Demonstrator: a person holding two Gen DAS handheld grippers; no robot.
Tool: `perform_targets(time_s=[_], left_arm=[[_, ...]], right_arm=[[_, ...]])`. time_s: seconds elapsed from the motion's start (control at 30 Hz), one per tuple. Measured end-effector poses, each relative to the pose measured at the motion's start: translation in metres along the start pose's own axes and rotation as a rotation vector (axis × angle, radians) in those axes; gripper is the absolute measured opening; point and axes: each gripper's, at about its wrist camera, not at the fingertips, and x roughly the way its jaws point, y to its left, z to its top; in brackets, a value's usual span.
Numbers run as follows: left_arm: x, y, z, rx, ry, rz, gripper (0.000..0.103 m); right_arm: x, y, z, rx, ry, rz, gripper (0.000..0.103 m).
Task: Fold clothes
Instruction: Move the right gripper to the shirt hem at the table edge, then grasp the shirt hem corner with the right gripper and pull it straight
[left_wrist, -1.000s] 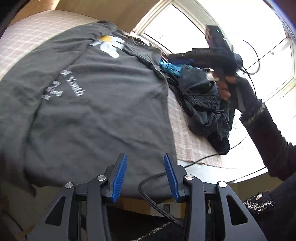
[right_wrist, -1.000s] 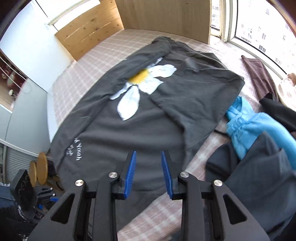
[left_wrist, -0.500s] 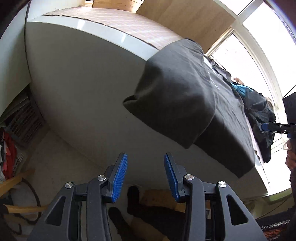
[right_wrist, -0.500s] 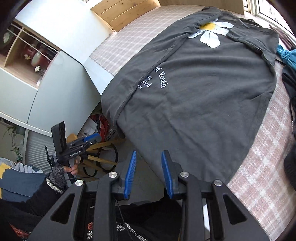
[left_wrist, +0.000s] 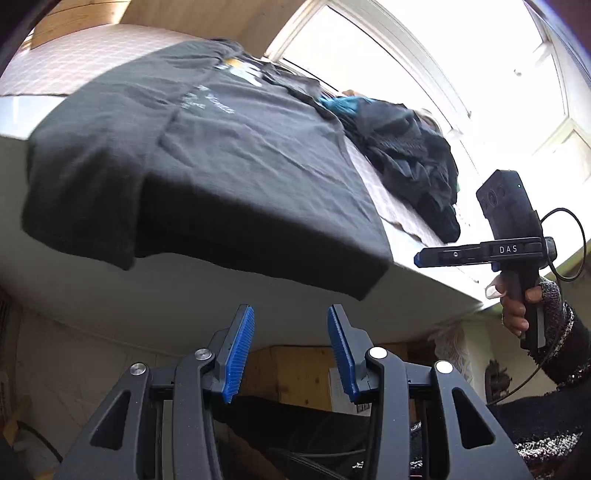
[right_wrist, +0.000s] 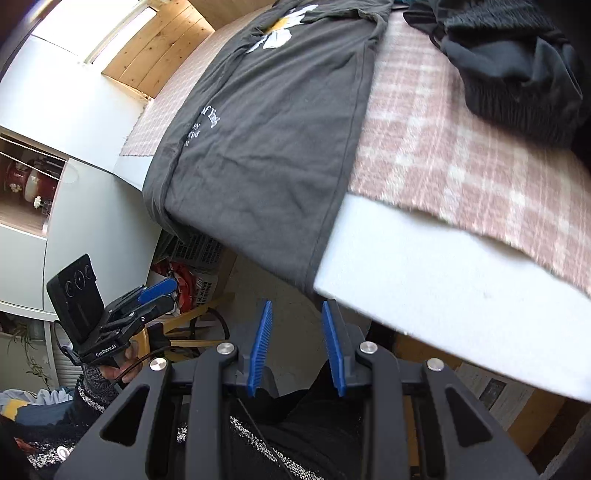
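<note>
Now the T-shirt's hem (left_wrist: 229, 236) overhangs the table edge (right_wrist: 424, 273) just beyond both empty grippers, left gripper (left_wrist: 291, 350) and right gripper (right_wrist: 297, 347), fingers apart.

Open air below overhanging T-shirt (left_wrist: 221, 155) hem

Shirt (left_wrist: 207, 162) spread flat on cloth (right_wrist: 461, 158) atop table (right_wrist: 443, 280), ahead of and above left gripper (left_wrist: 291, 347); near hem draped over table edge, hanging just beyond the parted fingertips. Heap of clothes (left_wrist: 410, 155) on same cloth, right of shirt and farther back, window (left_wrist: 443, 66) behind it. Right gripper (left_wrist: 419, 258) off to the right, level with table edge, below the heap. From right gripper (right_wrist: 295, 347): shirt hem ahead-left, heap (right_wrist: 517, 62) ahead-right, left gripper (right_wrist: 162, 291) low to left, below table level.
</note>
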Motion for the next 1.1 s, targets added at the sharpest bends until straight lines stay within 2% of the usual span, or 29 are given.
perform_targets(time_s=[0.17, 0.27, 0.5, 0.53, 0.6, 0.67, 0.77, 0.83, 0.9, 0.93, 1.07, 1.1], left_arm=[[0.01, -0.029, -0.007, 0.074, 0.066, -0.017, 0.039], [0.013, -0.036, -0.011, 0.101, 0.092, -0.012, 0.039], [0.021, -0.048, -0.015, 0.125, 0.11, -0.01, 0.039], [0.023, -0.05, -0.015, 0.128, 0.111, -0.009, 0.039], [0.027, -0.054, -0.015, 0.139, 0.115, -0.005, 0.039], [0.031, -0.063, -0.015, 0.166, 0.113, 0.0, 0.039], [0.034, -0.073, -0.016, 0.198, 0.116, -0.009, 0.039], [0.037, -0.077, -0.017, 0.209, 0.123, -0.015, 0.039], [0.04, -0.077, -0.018, 0.21, 0.135, -0.018, 0.039], [0.041, -0.078, -0.017, 0.212, 0.136, -0.016, 0.039], [0.041, -0.079, -0.016, 0.224, 0.13, -0.005, 0.039], [0.04, -0.08, -0.016, 0.224, 0.126, -0.004, 0.039]], right_arm=[[0.027, -0.003, -0.015, 0.014, -0.018, -0.019, 0.028], [0.038, -0.005, -0.013, 0.029, -0.025, 0.009, 0.028], [0.06, 0.003, -0.001, -0.051, -0.031, -0.064, 0.028], [0.059, 0.004, -0.001, -0.055, -0.031, -0.065, 0.024], [0.058, 0.007, -0.001, -0.062, -0.032, -0.065, 0.003], [0.057, 0.01, -0.002, -0.069, -0.032, -0.066, 0.003], [0.046, 0.014, -0.007, -0.097, -0.051, -0.124, 0.005], [0.044, 0.016, -0.006, -0.098, -0.06, -0.145, 0.016], [0.049, 0.015, -0.002, -0.085, -0.053, -0.164, 0.022], [0.053, 0.015, 0.0, -0.08, -0.044, -0.179, 0.022], [0.062, 0.016, 0.002, -0.086, -0.03, -0.123, 0.021], [0.064, 0.015, 0.003, -0.082, -0.029, -0.104, 0.009]])
